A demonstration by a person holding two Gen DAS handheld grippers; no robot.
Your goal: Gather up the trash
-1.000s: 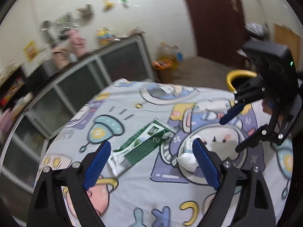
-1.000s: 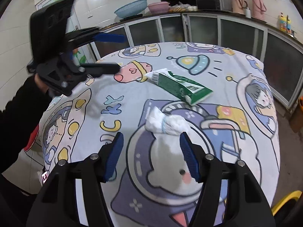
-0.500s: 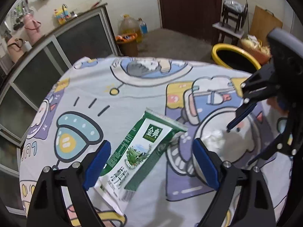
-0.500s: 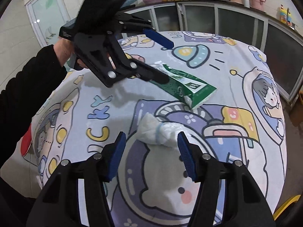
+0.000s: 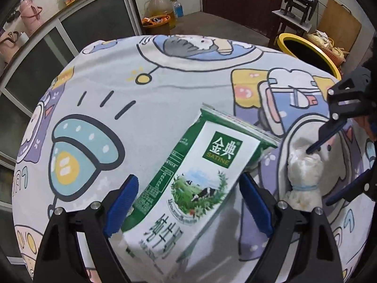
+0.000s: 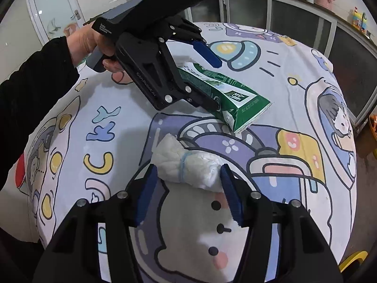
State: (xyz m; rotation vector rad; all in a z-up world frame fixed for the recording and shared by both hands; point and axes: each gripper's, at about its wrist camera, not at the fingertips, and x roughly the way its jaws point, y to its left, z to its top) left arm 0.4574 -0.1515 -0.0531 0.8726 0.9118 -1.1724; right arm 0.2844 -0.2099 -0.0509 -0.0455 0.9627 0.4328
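Note:
A flattened green and white milk carton point(image 5: 195, 179) lies on the cartoon-print tablecloth point(image 5: 146, 108). My left gripper point(image 5: 188, 202) is open, its blue pads on either side of the carton's lower half. The carton also shows in the right wrist view point(image 6: 231, 96), partly hidden by the left gripper point(image 6: 207, 75). A white crumpled wad tied with a blue band point(image 6: 188, 165) lies nearer me. My right gripper point(image 6: 188, 193) is open, its fingers straddling the wad's near side. The wad point(image 5: 304, 179) shows in the left wrist view between the right gripper's fingers point(image 5: 325, 165).
A yellow-rimmed bin point(image 5: 308, 52) stands on the floor beyond the table's far right edge. An orange basket point(image 5: 156, 22) and oil bottles point(image 5: 159, 7) sit by the cabinets point(image 5: 94, 23). The round table's edge point(image 6: 348, 165) drops off on the right.
My left gripper has come down and forward over the carton, which now lies between its pads. My right gripper has moved closer to the wad, which now sits between its fingertips.

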